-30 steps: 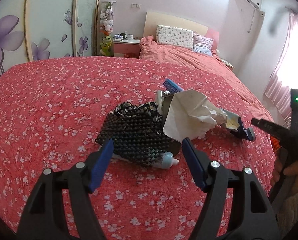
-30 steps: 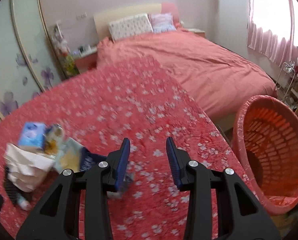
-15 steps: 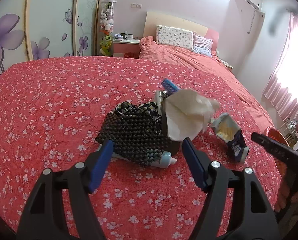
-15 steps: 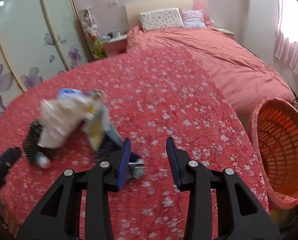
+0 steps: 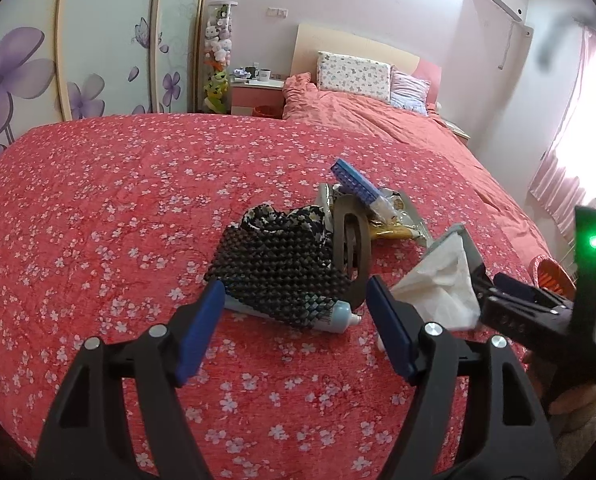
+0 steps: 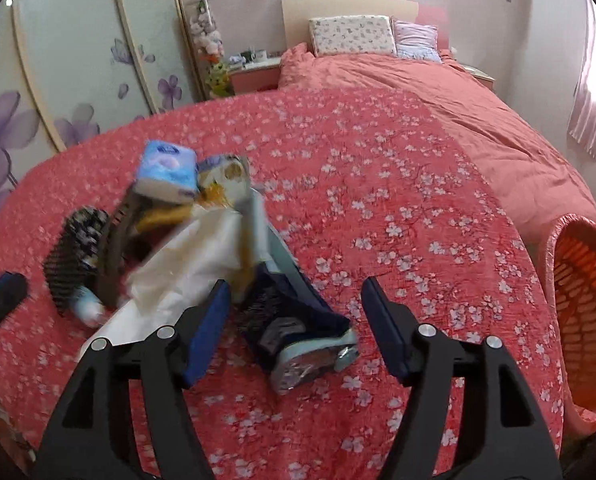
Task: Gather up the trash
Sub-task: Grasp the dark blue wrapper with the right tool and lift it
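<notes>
A pile of trash lies on the flowered red bedspread [image 5: 97, 208]: a crumpled white paper [image 6: 185, 276], a dark blue snack bag [image 6: 298, 320], a blue tissue pack [image 6: 167, 172], a black woven pouch [image 5: 281, 272] and a tube [image 5: 338, 316] beneath it. The right gripper [image 6: 293, 328] hangs with fingers spread wide over the snack bag, touching nothing. The left gripper [image 5: 293, 324] is likewise open, near the tube. An orange basket [image 6: 578, 300] stands beside the bed, right.

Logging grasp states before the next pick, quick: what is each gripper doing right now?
Left gripper: open, holding nothing, facing the black woven bag.
Right gripper: open, empty, jaws straddling the dark blue snack bag.
</notes>
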`<state>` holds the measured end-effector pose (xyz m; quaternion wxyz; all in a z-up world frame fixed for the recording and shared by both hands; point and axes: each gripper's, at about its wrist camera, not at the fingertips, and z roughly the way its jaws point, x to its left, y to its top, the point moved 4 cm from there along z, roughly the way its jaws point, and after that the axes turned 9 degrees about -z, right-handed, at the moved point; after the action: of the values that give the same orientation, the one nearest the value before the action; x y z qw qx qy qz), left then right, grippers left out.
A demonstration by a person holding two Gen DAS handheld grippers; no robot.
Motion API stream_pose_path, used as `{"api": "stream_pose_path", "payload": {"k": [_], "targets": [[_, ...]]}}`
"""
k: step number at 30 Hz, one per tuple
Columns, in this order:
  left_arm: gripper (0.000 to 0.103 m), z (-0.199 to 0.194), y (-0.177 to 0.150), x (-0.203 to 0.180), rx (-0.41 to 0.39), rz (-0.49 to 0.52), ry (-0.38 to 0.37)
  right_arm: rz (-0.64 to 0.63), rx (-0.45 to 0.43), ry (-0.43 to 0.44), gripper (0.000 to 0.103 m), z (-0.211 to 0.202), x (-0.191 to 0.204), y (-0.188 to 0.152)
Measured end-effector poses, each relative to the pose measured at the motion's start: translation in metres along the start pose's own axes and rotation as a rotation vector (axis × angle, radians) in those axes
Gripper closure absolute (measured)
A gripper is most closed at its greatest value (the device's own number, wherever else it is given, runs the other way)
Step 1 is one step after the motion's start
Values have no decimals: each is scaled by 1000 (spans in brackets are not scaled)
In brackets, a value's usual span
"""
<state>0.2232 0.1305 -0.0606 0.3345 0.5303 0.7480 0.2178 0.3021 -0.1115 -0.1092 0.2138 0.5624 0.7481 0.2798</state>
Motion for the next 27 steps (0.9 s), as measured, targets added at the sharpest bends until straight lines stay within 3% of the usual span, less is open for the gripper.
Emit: {"api": "stream_pose_path", "payload": {"k": [1, 5, 7, 12, 16, 17, 18, 27], "targets": [[31, 0, 0, 1, 1, -1, 1, 1, 8, 0, 46, 3, -1, -1], [31, 2, 0, -2, 5, 4, -1, 10, 1, 9, 50, 3, -3, -4], [31, 6, -1, -6, 14, 9, -6, -4, -7, 5, 58, 0, -2, -5], [31, 11, -6, -16, 33, 17, -23, -30, -10, 27, 59, -4, 3, -9], [31, 13, -9, -23, 38, 23, -27, -55, -17, 6, 71, -5, 6, -10], [31, 13, -10, -25, 39, 27, -28, -54, -19, 1, 77, -6, 6, -10], [31, 13, -11, -27, 39, 30, -30, -47, -24, 5, 89, -7, 5, -11], [28, 16, -19, -53, 56, 69, -78, 148, -59, -91, 94, -19, -47, -22]]}}
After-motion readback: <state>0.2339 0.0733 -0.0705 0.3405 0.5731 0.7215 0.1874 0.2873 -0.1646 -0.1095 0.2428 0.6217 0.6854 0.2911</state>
